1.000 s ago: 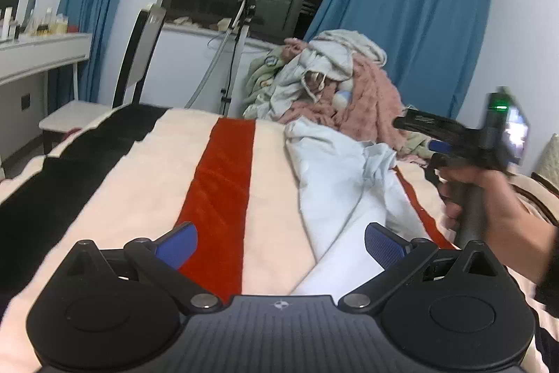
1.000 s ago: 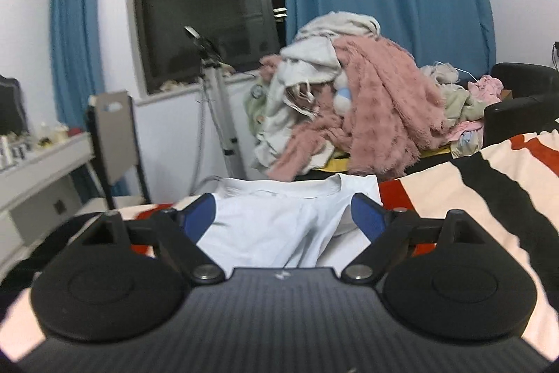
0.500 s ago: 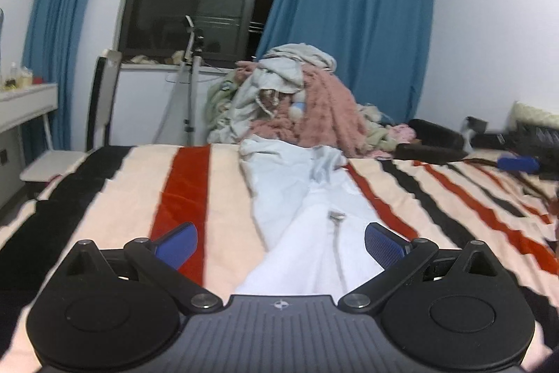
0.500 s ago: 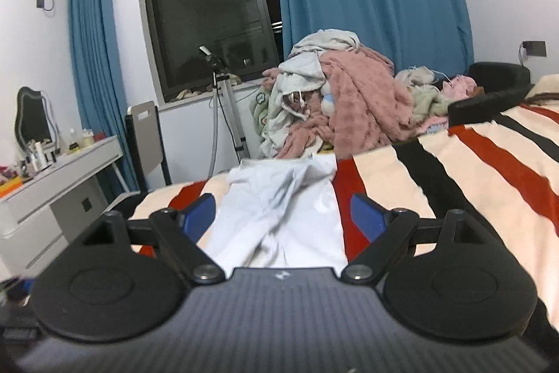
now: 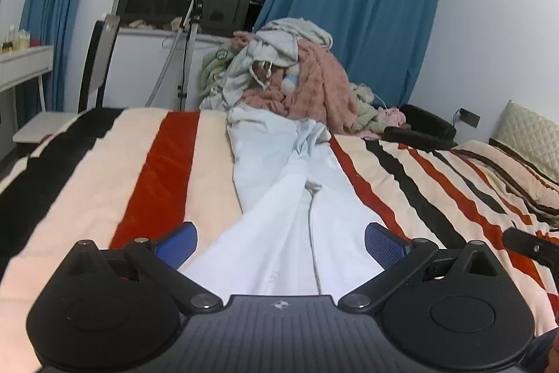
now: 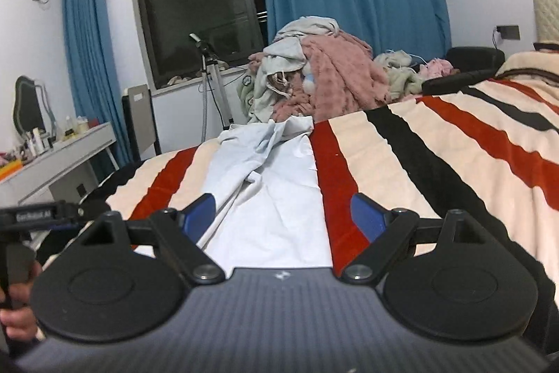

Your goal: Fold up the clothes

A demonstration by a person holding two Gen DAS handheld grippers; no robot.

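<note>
Striped blanket (image 5: 87,184) covers the bed. Clothes pile (image 5: 290,72) heaped at its far edge. Pale blue garment (image 5: 279,198) lies lengthwise along the blanket from the pile toward the near edge, wrinkled. Left gripper (image 5: 281,242) spread wide over the garment, pinching nothing. Right gripper (image 6: 281,210) likewise spread, empty.

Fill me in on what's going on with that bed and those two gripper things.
A person is holding a two-finger gripper in each hand and working on folding clothes. A pale blue garment lies stretched lengthwise on the striped blanket, still rumpled at its far end and not yet folded. The left gripper and right gripper are both open, poised over the near end of the garment without gripping it. A heap of unfolded laundry waits beyond the bed's far edge.
</note>
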